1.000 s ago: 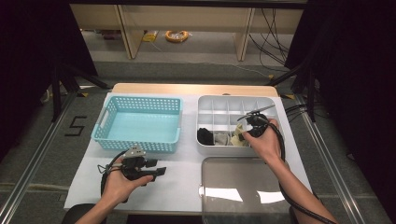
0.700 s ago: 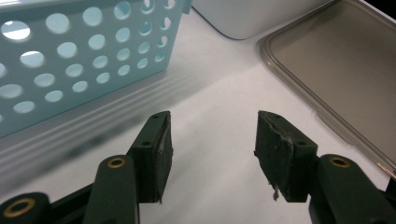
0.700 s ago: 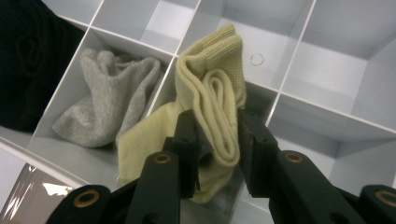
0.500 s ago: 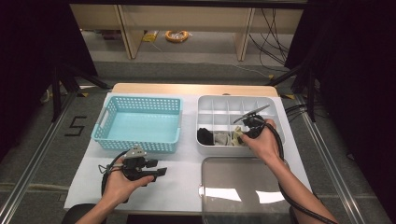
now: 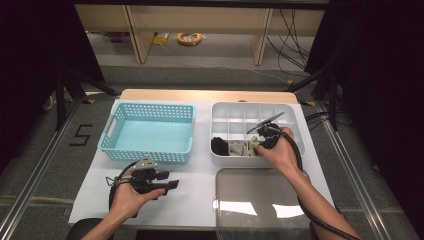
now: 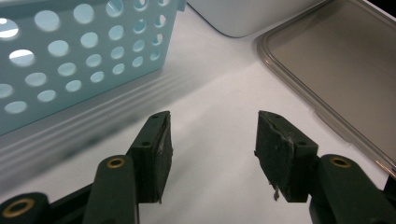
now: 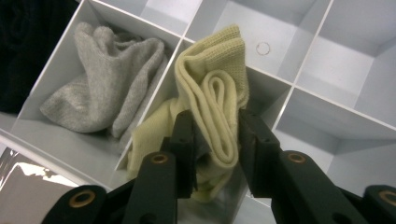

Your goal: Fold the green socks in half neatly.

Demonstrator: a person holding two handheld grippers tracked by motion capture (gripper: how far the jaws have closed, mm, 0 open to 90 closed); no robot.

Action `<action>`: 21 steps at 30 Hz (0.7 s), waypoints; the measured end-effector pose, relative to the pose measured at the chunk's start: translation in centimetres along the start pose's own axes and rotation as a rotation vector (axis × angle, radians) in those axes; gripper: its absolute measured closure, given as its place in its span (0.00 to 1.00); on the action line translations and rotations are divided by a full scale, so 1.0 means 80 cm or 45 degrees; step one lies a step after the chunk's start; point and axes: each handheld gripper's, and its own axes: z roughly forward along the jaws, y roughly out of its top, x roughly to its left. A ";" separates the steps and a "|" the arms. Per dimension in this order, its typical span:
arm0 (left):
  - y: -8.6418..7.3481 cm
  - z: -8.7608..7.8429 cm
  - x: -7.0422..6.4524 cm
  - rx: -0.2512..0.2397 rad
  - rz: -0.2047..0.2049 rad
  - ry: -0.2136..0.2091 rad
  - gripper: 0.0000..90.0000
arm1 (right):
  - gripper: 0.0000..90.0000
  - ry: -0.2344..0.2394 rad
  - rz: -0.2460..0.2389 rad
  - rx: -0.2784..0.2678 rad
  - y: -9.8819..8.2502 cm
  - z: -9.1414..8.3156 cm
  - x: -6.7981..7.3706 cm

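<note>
A white divided tray (image 5: pixel 296 113) stands at the right of the table, with a black sock (image 5: pixel 218 146), a grey sock (image 5: pixel 239 148) and a pale yellow sock (image 5: pixel 254 145) in its front compartments. My right gripper (image 5: pixel 258 142) reaches down into the tray. In the right gripper view the folded yellow sock (image 7: pixel 219 60) sits in its compartment between the jaws of my right gripper (image 7: pixel 217 116). The jaws have just been opening a little, and both pads still touch the sock. The grey sock (image 7: pixel 107 70) lies one compartment over. My left gripper (image 5: pixel 172 184) (image 6: pixel 212 140) rests open over the white mat with nothing between its jaws.
An empty light blue basket (image 5: pixel 147 132) (image 6: pixel 70 56) stands at the left, behind my left hand. A clear lid (image 5: pixel 260 200) (image 6: pixel 336 60) lies flat in front of the tray. The white mat (image 5: pixel 195 175) covers the tabletop.
The right hand has shifted very slightly over the tray's front row. The left hand and gripper have not moved.
</note>
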 end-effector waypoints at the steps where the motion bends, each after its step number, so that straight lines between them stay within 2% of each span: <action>1: 0.000 0.000 0.000 0.000 -0.001 0.001 0.50 | 0.76 -0.004 -0.011 -0.010 -0.001 -0.001 -0.001; 4: 0.000 -0.001 0.001 0.009 0.000 -0.001 0.50 | 0.72 0.018 -0.017 -0.038 -0.003 -0.007 0.000; 6: 0.000 -0.001 0.001 0.005 0.001 -0.002 0.50 | 0.67 -0.001 -0.004 -0.058 -0.003 -0.011 0.001; 8: 0.000 -0.001 0.001 0.004 0.000 -0.005 0.50 | 0.65 -0.019 -0.047 -0.113 -0.002 -0.013 -0.002; 9: 0.001 -0.001 0.001 0.003 -0.001 -0.004 0.50 | 0.65 0.002 -0.032 -0.118 -0.002 -0.016 -0.003; 10: 0.001 -0.003 0.002 0.022 0.020 -0.004 0.50 | 0.65 0.002 -0.036 -0.146 -0.001 -0.018 -0.005; 11: 0.000 -0.001 0.001 0.002 -0.006 -0.002 0.50 | 0.67 0.011 -0.011 -0.155 -0.001 -0.022 -0.005; 12: 0.000 -0.002 0.001 0.004 -0.004 -0.003 0.50 | 0.71 0.016 -0.020 -0.180 -0.001 -0.024 -0.008; 13: 0.000 -0.002 0.001 0.005 -0.004 -0.004 0.50 | 0.75 0.026 0.025 -0.157 -0.001 -0.027 -0.006; 14: 0.000 -0.002 0.001 0.005 -0.004 -0.004 0.50 | 0.80 0.018 -0.038 -0.181 0.000 -0.027 -0.012; 15: 0.000 -0.002 0.001 0.004 -0.005 -0.004 0.50 | 0.83 0.024 -0.030 -0.190 0.000 -0.027 -0.012; 16: 0.000 -0.002 0.001 0.002 -0.007 -0.003 0.50 | 0.87 0.042 0.042 -0.157 -0.001 -0.029 -0.007; 17: 0.001 -0.001 0.001 -0.001 -0.011 -0.003 0.50 | 0.88 0.033 -0.017 -0.175 0.000 -0.028 -0.012; 18: 0.001 -0.001 0.001 0.003 -0.011 -0.002 0.50 | 0.91 0.040 -0.021 -0.184 -0.001 -0.025 -0.013; 19: 0.001 -0.001 0.001 0.003 -0.008 0.002 0.50 | 0.92 0.054 0.039 -0.136 -0.001 -0.027 -0.009; 20: 0.001 -0.001 0.001 0.004 -0.007 -0.004 0.50 | 0.94 0.040 0.064 -0.120 -0.001 -0.024 -0.007; 21: 0.000 -0.001 0.001 0.002 -0.006 -0.003 0.50 | 0.94 0.034 0.023 -0.144 -0.001 -0.020 -0.009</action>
